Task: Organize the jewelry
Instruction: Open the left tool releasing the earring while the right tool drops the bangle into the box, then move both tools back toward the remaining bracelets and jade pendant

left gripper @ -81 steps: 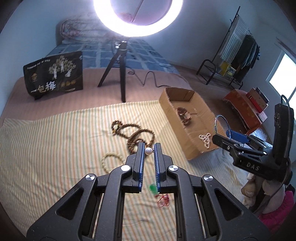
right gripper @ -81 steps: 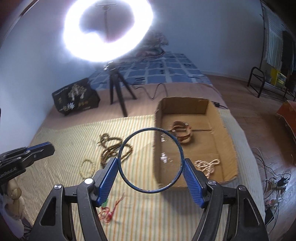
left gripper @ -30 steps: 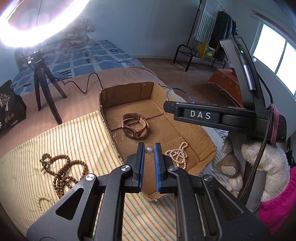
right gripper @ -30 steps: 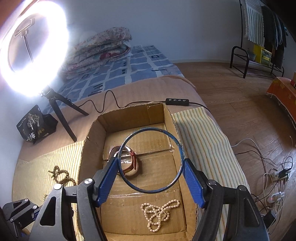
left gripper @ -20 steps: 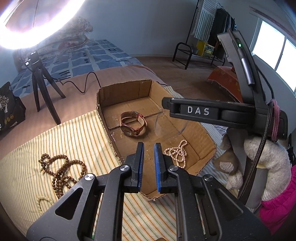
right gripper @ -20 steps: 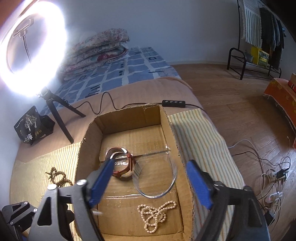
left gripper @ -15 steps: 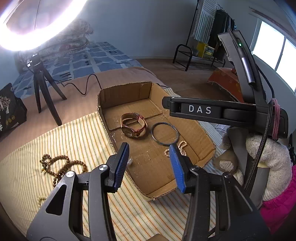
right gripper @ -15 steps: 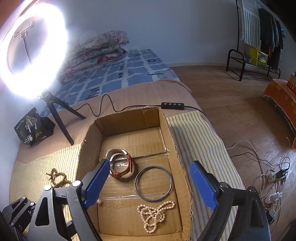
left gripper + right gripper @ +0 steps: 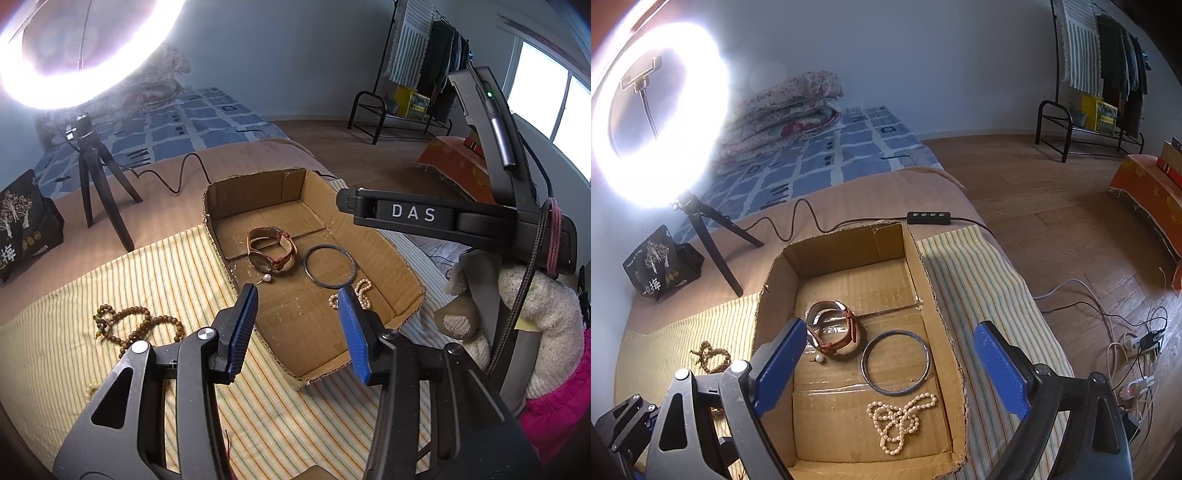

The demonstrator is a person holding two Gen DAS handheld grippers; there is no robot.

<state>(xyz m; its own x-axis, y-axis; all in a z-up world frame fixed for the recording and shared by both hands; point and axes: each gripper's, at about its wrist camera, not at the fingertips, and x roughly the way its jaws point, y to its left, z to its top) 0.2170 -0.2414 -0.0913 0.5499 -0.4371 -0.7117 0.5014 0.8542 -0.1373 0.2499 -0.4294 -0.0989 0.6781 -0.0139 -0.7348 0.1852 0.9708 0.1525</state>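
Note:
An open cardboard box [image 9: 400, 264] [image 9: 772, 291] lies on a striped cloth. In it are a brown-strapped watch [image 9: 271, 254] [image 9: 834, 330], a dark bangle [image 9: 328, 266] [image 9: 895, 363], a pearl necklace [image 9: 351, 293] [image 9: 899, 421] and a small pearl earring [image 9: 266, 278] [image 9: 819, 359]. My left gripper [image 9: 297, 306] is open and empty above the box's near side. My right gripper [image 9: 886, 354] is open and empty above the box; it shows at the right in the left wrist view [image 9: 424, 216]. A brown bead necklace [image 9: 138, 326] [image 9: 711, 356] lies on the cloth left of the box.
A ring light on a black tripod [image 9: 98, 177] [image 9: 713, 236] stands behind the cloth, its cable [image 9: 812, 218] running to a remote behind the box. A black bag [image 9: 26, 225] [image 9: 659, 262] stands far left. A pale bead bracelet [image 9: 88, 389] lies near the left gripper.
Both grippers have opened. The right one let the bangle fall and the left one the pearl earring; both now lie on the box floor. Before that, both grippers moved from the cloth to over the box.

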